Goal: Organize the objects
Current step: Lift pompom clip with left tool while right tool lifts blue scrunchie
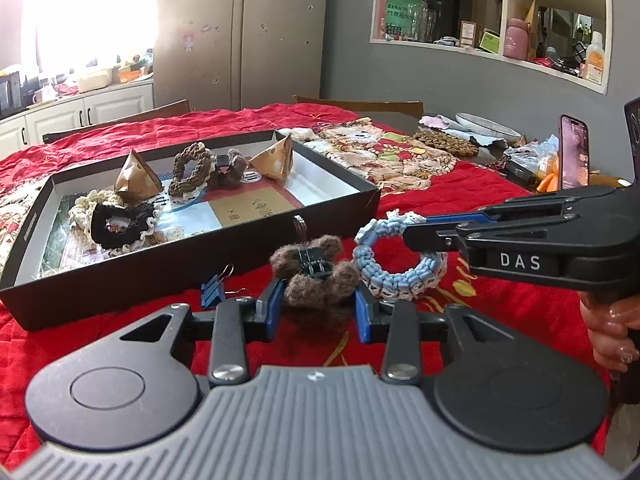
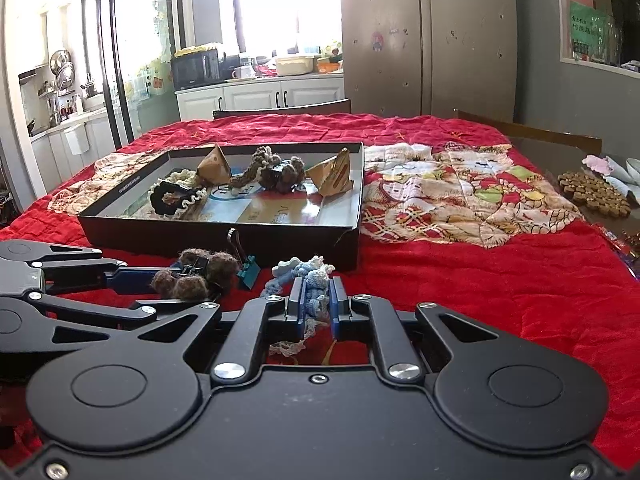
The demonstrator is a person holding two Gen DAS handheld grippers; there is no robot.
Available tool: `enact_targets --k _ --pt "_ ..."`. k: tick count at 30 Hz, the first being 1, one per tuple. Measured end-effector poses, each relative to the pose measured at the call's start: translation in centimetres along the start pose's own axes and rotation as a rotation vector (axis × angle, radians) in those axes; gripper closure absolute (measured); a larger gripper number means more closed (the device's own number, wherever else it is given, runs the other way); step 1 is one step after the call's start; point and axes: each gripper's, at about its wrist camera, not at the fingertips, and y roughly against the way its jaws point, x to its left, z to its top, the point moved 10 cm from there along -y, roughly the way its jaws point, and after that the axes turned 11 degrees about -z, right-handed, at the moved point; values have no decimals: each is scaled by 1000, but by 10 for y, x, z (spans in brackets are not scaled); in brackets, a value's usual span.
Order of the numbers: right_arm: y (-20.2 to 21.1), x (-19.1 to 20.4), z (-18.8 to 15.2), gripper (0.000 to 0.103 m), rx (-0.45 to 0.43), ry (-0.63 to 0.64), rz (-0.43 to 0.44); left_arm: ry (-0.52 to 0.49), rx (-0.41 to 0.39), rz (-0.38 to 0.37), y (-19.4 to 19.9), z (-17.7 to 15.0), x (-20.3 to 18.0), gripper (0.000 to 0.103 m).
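A brown fuzzy hair clip (image 1: 316,280) (image 2: 196,276) sits between the blue pads of my left gripper (image 1: 316,312) (image 2: 180,290), which is shut on it just above the red tablecloth. My right gripper (image 2: 318,300) (image 1: 410,232) is shut on the rim of a light blue crochet scrunchie (image 1: 400,260) (image 2: 316,292), which hangs tilted with its lower edge close to the cloth. Just behind both stands a shallow black box (image 1: 160,276) (image 2: 224,236) holding several scrunchies, another brown clip and two folded paper pyramids.
A blue binder clip (image 1: 212,292) (image 2: 248,272) lies by the box's near wall. A patchwork cat cloth (image 2: 460,192) lies to the right of the box. A wooden trivet (image 2: 592,194) and an upright phone (image 1: 574,152) are at the far right. A person's hand (image 1: 612,328) holds the right gripper's handle.
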Motion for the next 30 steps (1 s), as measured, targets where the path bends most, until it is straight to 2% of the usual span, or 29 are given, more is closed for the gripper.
enact_targets --k 10,25,30 --pt "22 2 14 91 -53 17 0 -16 -18 -23 12 7 -9 63" --pt "63 13 39 91 -159 43 18 -35 -91 -55 42 24 -19 63" --pt "77 16 49 91 -198 45 26 -49 -118 -43 52 29 -19 63"
